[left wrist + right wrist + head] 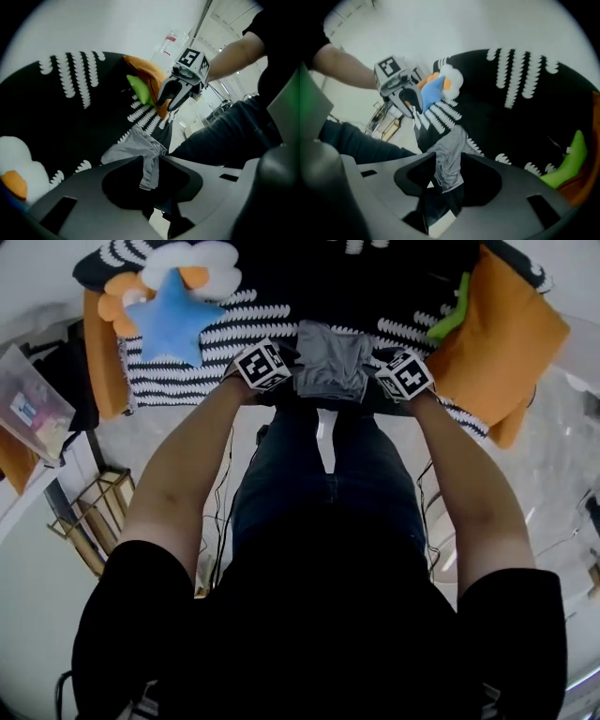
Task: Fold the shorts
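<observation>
The grey shorts (333, 362) hang bunched between my two grippers, just over the near edge of a black blanket with white stripes (281, 306). My left gripper (286, 376) is shut on the shorts' left side. Its own view shows grey cloth (129, 147) pinched in the left gripper (151, 159), with an end dangling toward the camera. My right gripper (380, 381) is shut on the right side. In its view the cloth (452, 145) fills the gap of the right gripper (447, 159). Each gripper appears in the other's view: the right gripper (165, 104), the left gripper (411, 108).
A blue star cushion (173, 315) and a white cloud cushion (202, 263) lie at the blanket's far left. An orange cushion (506, 334) and a green plush piece (455, 310) lie at the right. A wooden rack (94, 512) stands on the floor at my left.
</observation>
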A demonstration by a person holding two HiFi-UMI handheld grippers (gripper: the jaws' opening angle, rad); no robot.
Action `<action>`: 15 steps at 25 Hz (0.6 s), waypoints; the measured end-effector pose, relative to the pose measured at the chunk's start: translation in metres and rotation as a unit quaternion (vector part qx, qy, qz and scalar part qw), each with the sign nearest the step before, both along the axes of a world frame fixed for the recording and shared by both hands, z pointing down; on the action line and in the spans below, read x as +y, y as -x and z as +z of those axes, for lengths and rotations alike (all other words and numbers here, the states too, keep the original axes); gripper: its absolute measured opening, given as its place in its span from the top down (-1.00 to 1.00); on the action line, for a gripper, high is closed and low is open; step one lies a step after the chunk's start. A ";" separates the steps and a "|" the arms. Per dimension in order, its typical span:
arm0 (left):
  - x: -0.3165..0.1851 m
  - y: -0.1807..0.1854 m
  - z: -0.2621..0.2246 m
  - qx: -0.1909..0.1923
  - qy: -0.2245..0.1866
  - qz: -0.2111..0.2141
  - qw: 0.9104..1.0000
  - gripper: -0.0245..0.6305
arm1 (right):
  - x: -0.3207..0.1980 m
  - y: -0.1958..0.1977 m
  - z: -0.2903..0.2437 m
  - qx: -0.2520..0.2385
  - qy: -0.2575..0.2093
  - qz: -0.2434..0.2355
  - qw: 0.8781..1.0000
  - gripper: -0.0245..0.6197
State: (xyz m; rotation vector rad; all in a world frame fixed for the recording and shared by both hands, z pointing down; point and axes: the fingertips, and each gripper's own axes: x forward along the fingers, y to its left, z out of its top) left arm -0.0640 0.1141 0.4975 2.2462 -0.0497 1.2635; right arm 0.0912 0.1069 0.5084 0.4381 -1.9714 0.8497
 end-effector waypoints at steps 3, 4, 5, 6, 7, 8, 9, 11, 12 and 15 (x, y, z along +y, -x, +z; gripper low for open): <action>-0.028 0.008 -0.060 0.013 -0.026 -0.034 0.999 0.56 | -0.031 -0.008 -0.067 -0.028 -0.017 0.089 0.995 0.39; -0.033 0.011 -0.080 0.018 -0.034 -0.043 0.998 0.56 | -0.037 -0.009 -0.090 -0.036 -0.023 0.104 0.994 0.39; -0.039 0.014 -0.101 0.024 -0.043 -0.053 0.997 0.56 | -0.044 -0.011 -0.112 -0.041 -0.033 0.112 0.992 0.39; -0.046 0.016 -0.120 0.029 -0.054 -0.064 0.996 0.56 | -0.051 -0.013 -0.135 -0.045 -0.047 0.117 0.991 0.39; -0.053 0.018 -0.139 0.036 -0.065 -0.075 0.994 0.56 | -0.058 -0.016 -0.156 -0.049 -0.062 0.122 0.989 0.39; -0.058 0.019 -0.156 0.044 -0.074 -0.087 0.992 0.56 | -0.063 -0.020 -0.177 -0.054 -0.075 0.127 0.988 0.40; -0.063 0.020 -0.173 0.054 -0.082 -0.099 0.990 0.56 | -0.068 -0.024 -0.196 -0.060 -0.087 0.134 0.985 0.40; -0.072 0.021 -0.205 0.078 -0.095 -0.125 0.984 0.56 | -0.076 -0.033 -0.232 -0.067 -0.111 0.146 0.981 0.40; -0.078 0.022 -0.221 0.089 -0.102 -0.139 0.981 0.55 | -0.080 -0.037 -0.248 -0.069 -0.123 0.150 0.979 0.41; -0.091 0.028 -0.264 0.108 -0.134 -0.187 0.967 0.56 | -0.084 -0.049 -0.291 -0.072 -0.155 0.163 0.972 0.41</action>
